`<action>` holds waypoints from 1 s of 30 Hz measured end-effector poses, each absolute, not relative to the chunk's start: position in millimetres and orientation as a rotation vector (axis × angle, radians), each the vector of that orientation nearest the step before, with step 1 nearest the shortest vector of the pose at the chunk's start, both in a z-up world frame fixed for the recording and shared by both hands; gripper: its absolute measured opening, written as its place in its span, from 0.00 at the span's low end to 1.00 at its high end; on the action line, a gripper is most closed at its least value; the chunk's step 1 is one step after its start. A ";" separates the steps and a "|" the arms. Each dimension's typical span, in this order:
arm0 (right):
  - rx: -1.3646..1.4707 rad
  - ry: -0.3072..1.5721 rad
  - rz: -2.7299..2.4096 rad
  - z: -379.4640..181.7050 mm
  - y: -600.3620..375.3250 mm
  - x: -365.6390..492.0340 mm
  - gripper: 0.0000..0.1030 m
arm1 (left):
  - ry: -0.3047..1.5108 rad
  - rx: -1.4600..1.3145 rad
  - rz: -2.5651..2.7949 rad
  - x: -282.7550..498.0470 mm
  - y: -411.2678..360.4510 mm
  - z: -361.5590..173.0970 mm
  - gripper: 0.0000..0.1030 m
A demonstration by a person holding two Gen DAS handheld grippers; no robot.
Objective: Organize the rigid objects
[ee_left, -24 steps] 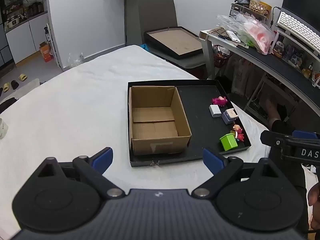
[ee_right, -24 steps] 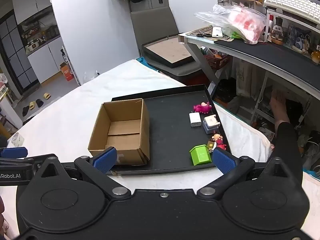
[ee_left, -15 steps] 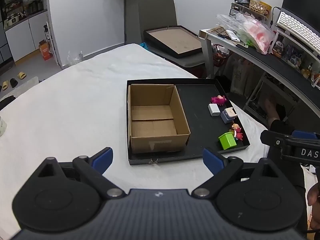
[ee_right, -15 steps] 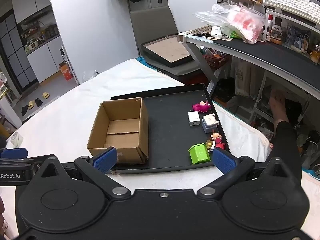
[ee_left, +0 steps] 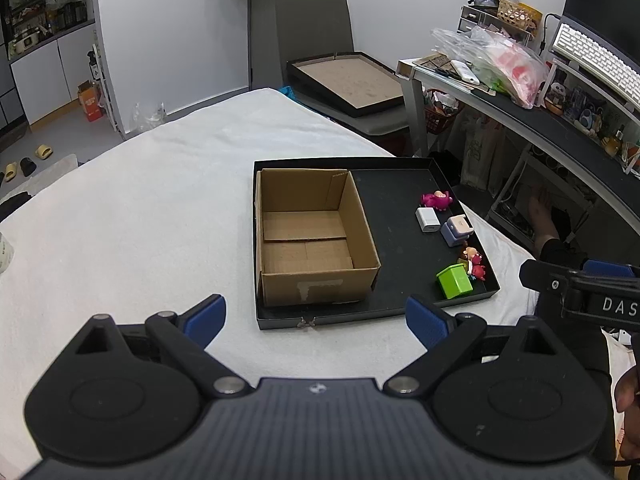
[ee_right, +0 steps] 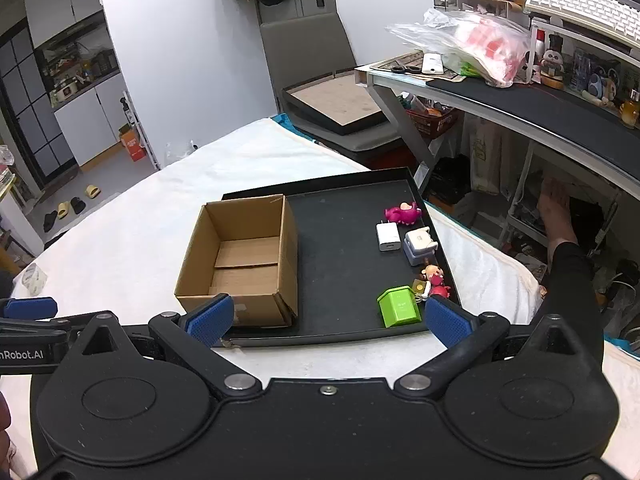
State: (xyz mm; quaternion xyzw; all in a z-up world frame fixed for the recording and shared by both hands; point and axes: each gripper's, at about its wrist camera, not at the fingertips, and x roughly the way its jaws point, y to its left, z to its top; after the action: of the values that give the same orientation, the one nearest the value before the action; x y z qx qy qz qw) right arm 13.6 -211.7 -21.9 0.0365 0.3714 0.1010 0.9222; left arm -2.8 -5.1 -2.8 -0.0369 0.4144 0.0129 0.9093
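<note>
A black tray (ee_left: 400, 312) (ee_right: 340, 338) lies on the white-covered table. An empty cardboard box (ee_left: 312, 236) (ee_right: 244, 260) fills its left half. Along the tray's right side lie a pink toy (ee_left: 436, 200) (ee_right: 402, 213), a white charger (ee_left: 427, 219) (ee_right: 388, 237), a pale lilac block (ee_left: 458, 230) (ee_right: 418, 245), a small doll figure (ee_left: 472, 262) (ee_right: 434, 278) and a green house-shaped box (ee_left: 454, 281) (ee_right: 399, 306). My left gripper (ee_left: 316, 320) hovers open before the tray's near edge. My right gripper (ee_right: 326, 318) is open too, nothing between its fingers, near the green box.
A grey chair (ee_left: 316, 36) with a framed board (ee_left: 352, 80) stands beyond the table. A cluttered desk (ee_right: 520, 100) with bags and a keyboard runs along the right. A person's leg (ee_right: 568, 264) is beside the table at right.
Both grippers have drawn back slightly from the tray, which sits a little farther up in both views. The jaws stay wide and the objects have not moved.
</note>
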 end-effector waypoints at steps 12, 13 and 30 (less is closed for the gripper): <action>0.086 0.764 0.215 -19.3 -210.8 9.8 1.00 | 0.854 -0.079 0.027 -5.5 -4.7 -2.6 0.93; 0.087 0.761 0.220 -18.9 -210.5 9.1 1.00 | 0.854 -0.081 0.026 -5.8 -4.9 -2.6 0.93; 0.072 0.761 0.212 -17.1 -209.1 9.1 1.00 | 0.857 -0.084 0.026 -5.1 -3.3 -0.5 0.93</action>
State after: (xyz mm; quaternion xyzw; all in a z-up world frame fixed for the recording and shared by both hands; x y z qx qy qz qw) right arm 9.1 -209.1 -17.1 0.0349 0.3707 0.1033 0.9223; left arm -5.1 -3.3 -0.5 -0.0408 0.4155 0.0125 0.9086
